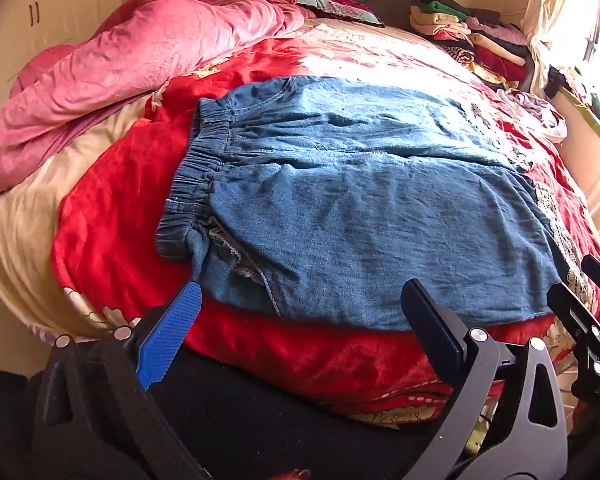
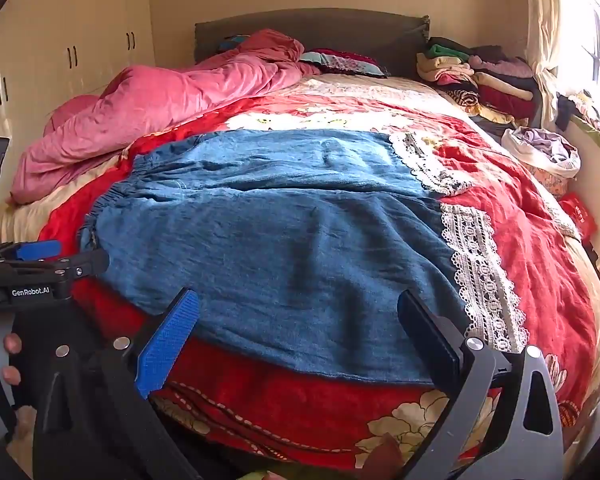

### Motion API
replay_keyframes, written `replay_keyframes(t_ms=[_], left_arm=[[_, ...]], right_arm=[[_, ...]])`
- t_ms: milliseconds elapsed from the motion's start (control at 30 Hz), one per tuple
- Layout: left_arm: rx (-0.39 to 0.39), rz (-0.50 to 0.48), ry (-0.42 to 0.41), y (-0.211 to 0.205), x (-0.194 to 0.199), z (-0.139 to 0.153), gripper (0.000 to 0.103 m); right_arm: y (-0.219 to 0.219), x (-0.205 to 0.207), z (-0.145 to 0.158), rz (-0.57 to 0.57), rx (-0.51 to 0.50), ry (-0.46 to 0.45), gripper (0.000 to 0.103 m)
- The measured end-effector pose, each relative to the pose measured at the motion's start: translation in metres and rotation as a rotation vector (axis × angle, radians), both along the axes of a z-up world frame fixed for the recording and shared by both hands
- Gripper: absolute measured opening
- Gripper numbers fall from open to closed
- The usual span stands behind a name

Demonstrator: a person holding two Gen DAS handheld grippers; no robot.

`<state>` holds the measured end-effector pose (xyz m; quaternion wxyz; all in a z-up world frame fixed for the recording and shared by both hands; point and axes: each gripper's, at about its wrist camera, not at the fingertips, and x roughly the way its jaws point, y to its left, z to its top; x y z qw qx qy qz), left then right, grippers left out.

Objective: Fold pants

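Hovering at the near edge of the bed, both tools are spread wide and hold nothing. The left gripper [image 1: 300, 312] sits over the near hem at 6 o'clock in its own view; the right gripper [image 2: 300, 320] does the same further toward the lace end. This stance suggests a two-point pickup of the near edge, not yet begun.

The pants [image 2: 268, 240] lie flat on the red bedspread [image 2: 520, 240], spread out so a fold can be laid over cleanly. Their long axis runs side to side: the elastic waistband [image 1: 192, 184] points to 9 o'clock, the lace cuffs [image 2: 476, 264] to 3 o'clock.

Beyond, a pink quilt [image 1: 140, 60] lies at 11 o'clock and stacked clothes [image 1: 476, 40] at 1 o'clock.
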<state>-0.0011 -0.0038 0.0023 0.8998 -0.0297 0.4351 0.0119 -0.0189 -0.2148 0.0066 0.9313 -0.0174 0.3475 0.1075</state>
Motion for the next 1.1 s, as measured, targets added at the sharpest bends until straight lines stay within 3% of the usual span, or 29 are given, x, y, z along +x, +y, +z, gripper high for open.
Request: replay_keyframes(t_ms=[1100], left_arm=[[-0.01, -0.002, -0.012, -0.0003, -0.0011, 0.0066, 0.094]], right_arm=[[0.0004, 0.0013, 0.0034, 0.0, -0.006, -0.008, 0.099]])
